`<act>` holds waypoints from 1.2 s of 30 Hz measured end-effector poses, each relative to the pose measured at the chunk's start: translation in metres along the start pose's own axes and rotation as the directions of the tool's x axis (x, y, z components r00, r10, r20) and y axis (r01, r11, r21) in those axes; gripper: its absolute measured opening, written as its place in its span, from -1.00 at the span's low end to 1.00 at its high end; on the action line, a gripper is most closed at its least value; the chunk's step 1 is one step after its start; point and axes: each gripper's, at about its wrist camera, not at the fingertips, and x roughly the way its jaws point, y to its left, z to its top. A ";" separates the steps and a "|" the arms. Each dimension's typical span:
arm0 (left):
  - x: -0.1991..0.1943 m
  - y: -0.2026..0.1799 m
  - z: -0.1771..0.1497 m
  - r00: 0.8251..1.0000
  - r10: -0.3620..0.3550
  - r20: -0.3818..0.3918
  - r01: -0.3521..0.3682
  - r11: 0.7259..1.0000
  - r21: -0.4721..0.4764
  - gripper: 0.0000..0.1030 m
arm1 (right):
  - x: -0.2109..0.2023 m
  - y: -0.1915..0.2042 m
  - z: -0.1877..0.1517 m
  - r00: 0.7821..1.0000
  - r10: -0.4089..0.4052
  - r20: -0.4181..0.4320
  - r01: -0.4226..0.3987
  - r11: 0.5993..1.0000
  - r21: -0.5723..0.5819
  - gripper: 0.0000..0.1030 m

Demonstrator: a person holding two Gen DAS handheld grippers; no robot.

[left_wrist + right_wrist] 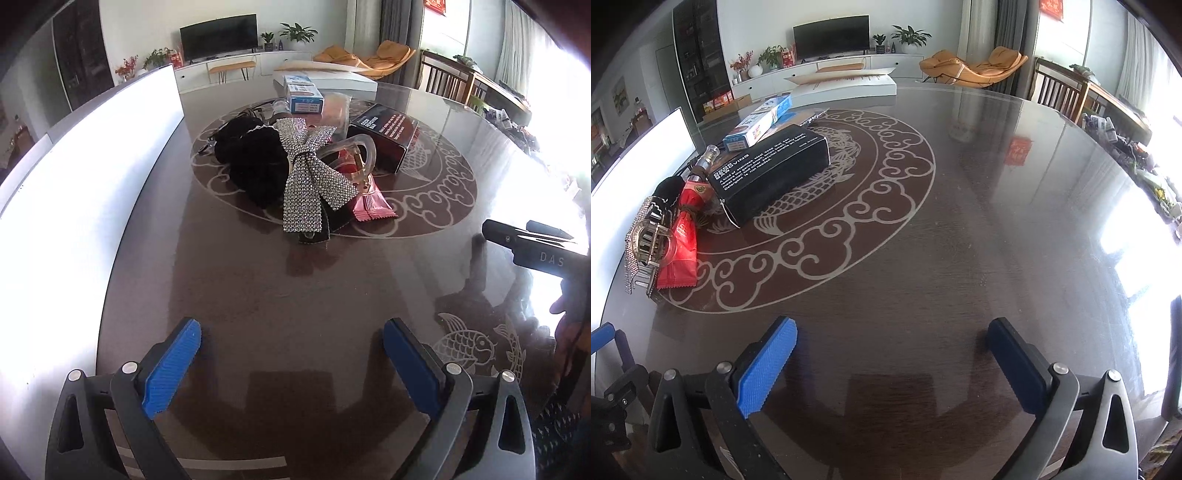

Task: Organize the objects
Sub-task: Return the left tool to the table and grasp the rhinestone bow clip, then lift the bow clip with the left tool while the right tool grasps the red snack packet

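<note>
A heap of small objects lies on the round dark table [258, 295]: a rhinestone bow [314, 184], a black fluffy scrunchie [255, 162], a clear hair claw [354, 155], a pink sachet [373, 206], a black box [384, 136] and a blue-white box [304, 99]. My left gripper [291, 365] hovers open over bare table in front of the heap, nothing between its blue pads. In the right wrist view the heap sits far left: black box [775, 173], red sachet [681, 254], blue-white box [757, 125]. My right gripper [894, 365] is open and empty.
A bright white panel [92, 166] runs along the table's left side. The other gripper's black body [535, 247] and a hand show at the right edge of the left wrist view. Chairs [1060, 88] stand behind the table's far right rim.
</note>
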 end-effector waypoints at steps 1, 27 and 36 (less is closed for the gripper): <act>0.000 0.000 0.001 1.000 -0.001 0.000 0.001 1.000 0.001 0.95 | 0.000 0.000 0.000 1.000 0.000 0.000 0.000 1.000 0.000 1.00; 0.013 -0.003 0.088 0.999 -0.033 0.013 0.034 0.999 -0.027 -0.05 | -0.001 0.000 -0.001 1.000 -0.002 0.002 0.002 1.000 0.003 1.00; -0.019 0.020 0.027 0.999 0.014 -0.049 -0.016 0.999 -0.039 0.36 | -0.002 -0.001 -0.001 1.000 -0.002 0.003 0.002 1.000 0.005 1.00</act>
